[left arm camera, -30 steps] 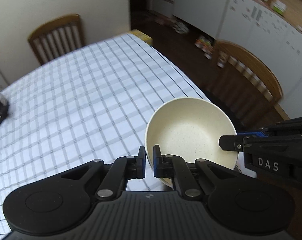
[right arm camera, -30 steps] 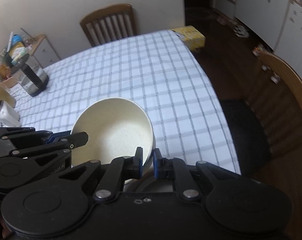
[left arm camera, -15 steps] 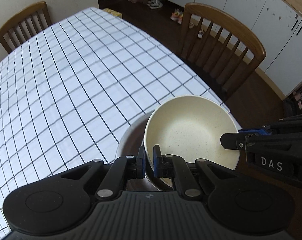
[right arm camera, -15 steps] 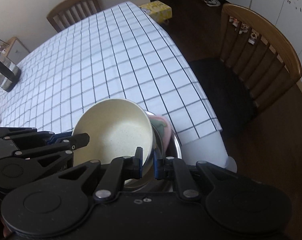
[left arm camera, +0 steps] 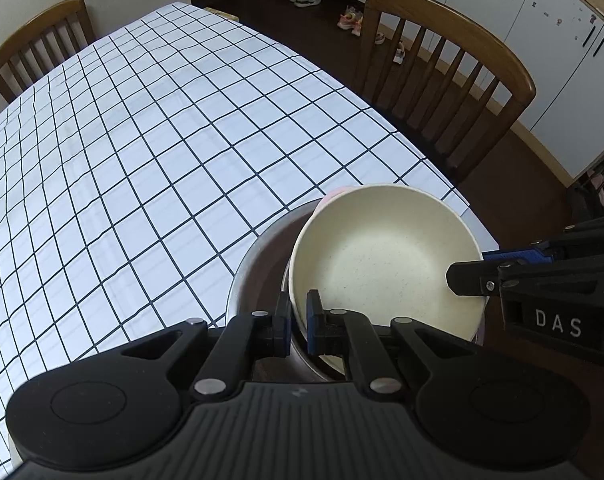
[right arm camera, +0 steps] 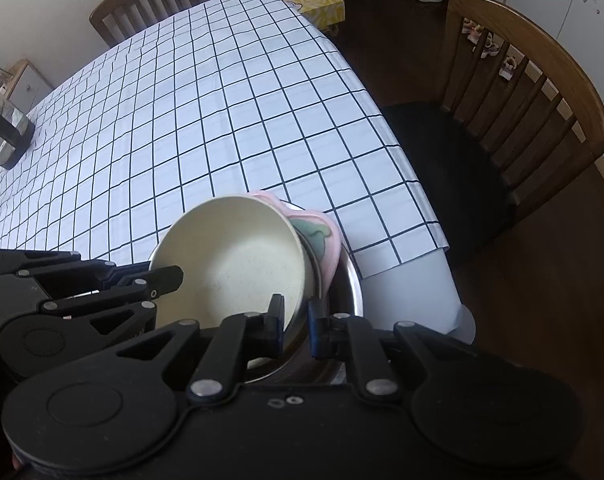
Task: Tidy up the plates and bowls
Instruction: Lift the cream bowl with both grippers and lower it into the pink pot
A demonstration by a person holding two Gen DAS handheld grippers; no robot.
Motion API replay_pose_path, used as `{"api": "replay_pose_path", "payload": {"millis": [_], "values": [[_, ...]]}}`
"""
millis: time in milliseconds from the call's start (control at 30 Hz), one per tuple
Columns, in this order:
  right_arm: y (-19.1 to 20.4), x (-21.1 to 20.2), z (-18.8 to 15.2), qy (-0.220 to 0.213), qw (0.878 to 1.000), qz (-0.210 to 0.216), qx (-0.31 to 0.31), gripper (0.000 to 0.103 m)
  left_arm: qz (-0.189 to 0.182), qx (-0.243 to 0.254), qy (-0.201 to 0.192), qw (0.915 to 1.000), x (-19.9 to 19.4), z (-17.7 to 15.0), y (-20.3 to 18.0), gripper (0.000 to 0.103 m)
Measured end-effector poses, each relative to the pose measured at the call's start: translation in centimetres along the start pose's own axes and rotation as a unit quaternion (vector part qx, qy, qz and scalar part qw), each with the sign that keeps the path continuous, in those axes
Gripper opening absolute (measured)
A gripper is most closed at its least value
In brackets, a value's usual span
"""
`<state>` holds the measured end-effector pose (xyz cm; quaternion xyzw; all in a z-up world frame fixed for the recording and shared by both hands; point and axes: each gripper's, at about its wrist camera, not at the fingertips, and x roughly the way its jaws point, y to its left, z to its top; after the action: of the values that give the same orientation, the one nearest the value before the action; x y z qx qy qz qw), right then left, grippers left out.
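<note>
While both grippers pinch its rim, the speckled cream bowl point(left arm camera: 381, 256) has come down into the steel bowl point(left arm camera: 258, 264).
Left gripper point(left arm camera: 298, 320) and right gripper point(right arm camera: 293, 326) stay narrowly clamped on opposite rim edges; a pink plate point(right arm camera: 321, 236) lies beneath, at the checked table's point(left arm camera: 150, 152) corner. Nesting looks nearly done; release seems next.

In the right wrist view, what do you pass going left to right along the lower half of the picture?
Left tool → cream bowl → pink dish → metal bowl's rim → tablecloth's hanging corner → chair's dark seat.
</note>
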<state>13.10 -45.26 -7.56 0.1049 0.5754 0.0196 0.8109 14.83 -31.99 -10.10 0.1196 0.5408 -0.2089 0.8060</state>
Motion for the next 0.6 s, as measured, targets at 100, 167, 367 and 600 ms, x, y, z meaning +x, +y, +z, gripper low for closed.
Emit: {"api": "replay_pose_path", "payload": {"millis": [100, 167, 367, 600], "values": [[-0.1, 0.0, 0.1, 0.002, 1.0, 0.005, 0.002, 0.016, -0.004, 0.005, 0.0, 1.0, -0.1, 0.0, 0.1, 0.006], [0.0, 0.1, 0.0, 0.004, 1.0, 0.006, -0.001, 0.018, -0.008, 0.004, 0.001, 1.0, -0.1, 0.0, 0.2, 0.006], [0.2, -0.2, 0.0, 0.001, 1.0, 0.009, -0.005, 0.024, -0.013, 0.006, -0.009, 0.9999, -0.7, -0.2, 0.6, 0.006], [0.6, -1.3, -0.2, -0.014, 1.0, 0.017, -0.018, 0.032, -0.024, 0.014, -0.036, 0.999, -2.4, -0.4, 0.9, 0.006]]}}
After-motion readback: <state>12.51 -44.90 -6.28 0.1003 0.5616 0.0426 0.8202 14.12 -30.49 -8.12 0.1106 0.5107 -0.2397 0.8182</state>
